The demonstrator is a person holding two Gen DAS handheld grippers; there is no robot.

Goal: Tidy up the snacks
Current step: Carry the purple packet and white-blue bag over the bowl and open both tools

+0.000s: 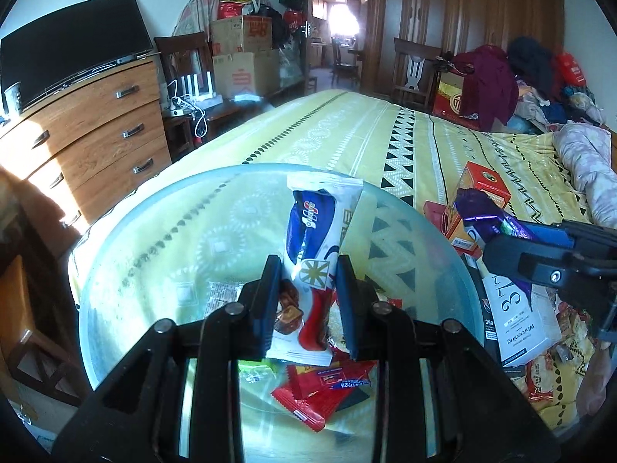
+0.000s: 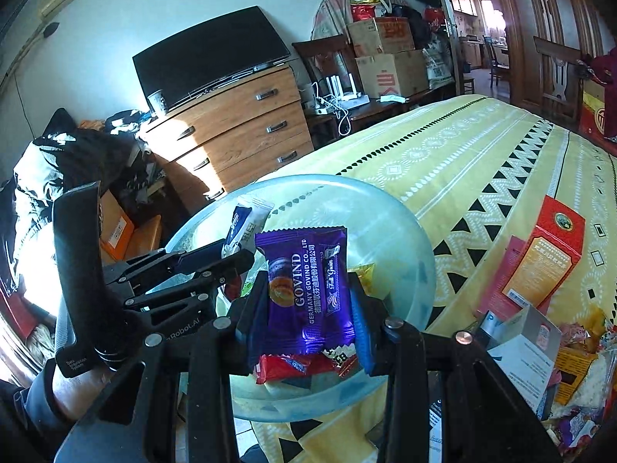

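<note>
A clear glass bowl [image 1: 154, 239] sits on the yellow bedspread; it also shows in the right wrist view [image 2: 393, 216]. My left gripper [image 1: 308, 301] is shut on a white, blue and red snack packet [image 1: 320, 223], held over the bowl; the packet also shows in the right wrist view [image 2: 246, 223]. My right gripper [image 2: 308, 308] is shut on a purple Govind snack packet [image 2: 304, 285], also above the bowl; the packet shows in the left wrist view [image 1: 486, 212]. Red wrapped snacks [image 1: 327, 386] lie in the bowl.
An orange-red box [image 2: 543, 262], a white box [image 1: 516, 324] and several loose snacks [image 2: 578, 386] lie on the bed [image 1: 347, 135] right of the bowl. A wooden dresser [image 2: 239, 131] with a monitor stands beyond the bed's left edge. Clothes pile at the far right [image 1: 540, 88].
</note>
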